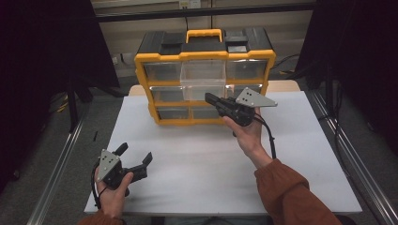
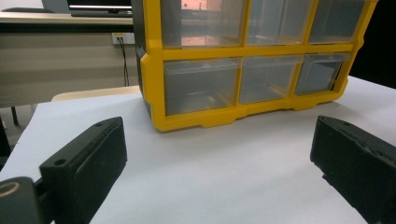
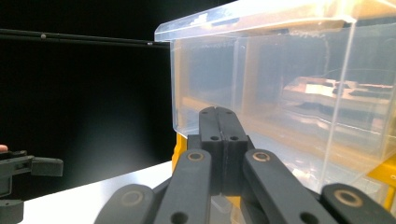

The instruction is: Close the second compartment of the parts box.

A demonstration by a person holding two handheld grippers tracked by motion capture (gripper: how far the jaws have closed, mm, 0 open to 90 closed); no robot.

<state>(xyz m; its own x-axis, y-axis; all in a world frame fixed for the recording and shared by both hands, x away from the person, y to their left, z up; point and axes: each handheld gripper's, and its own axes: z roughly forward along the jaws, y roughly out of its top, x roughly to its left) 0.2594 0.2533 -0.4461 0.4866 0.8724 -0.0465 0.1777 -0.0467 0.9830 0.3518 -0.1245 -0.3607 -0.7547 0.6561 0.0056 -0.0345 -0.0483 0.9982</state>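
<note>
My right gripper (image 1: 212, 99) is pressed together against the front of the clear drawer (image 1: 202, 80) sticking out of the yellow box (image 1: 164, 121), maybe to move it, while my left gripper (image 1: 135, 157) waits spread wide.

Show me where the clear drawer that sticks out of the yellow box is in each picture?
High view: the pulled-out clear drawer is top centre, in the middle column of the yellow organizer, just above the right gripper.
Left gripper view: the drawer is at the top edge, left of centre, cut off by the frame.
Right gripper view: the drawer is the big clear box on the right.
Shared landmark: the organizer's yellow frame.
</note>
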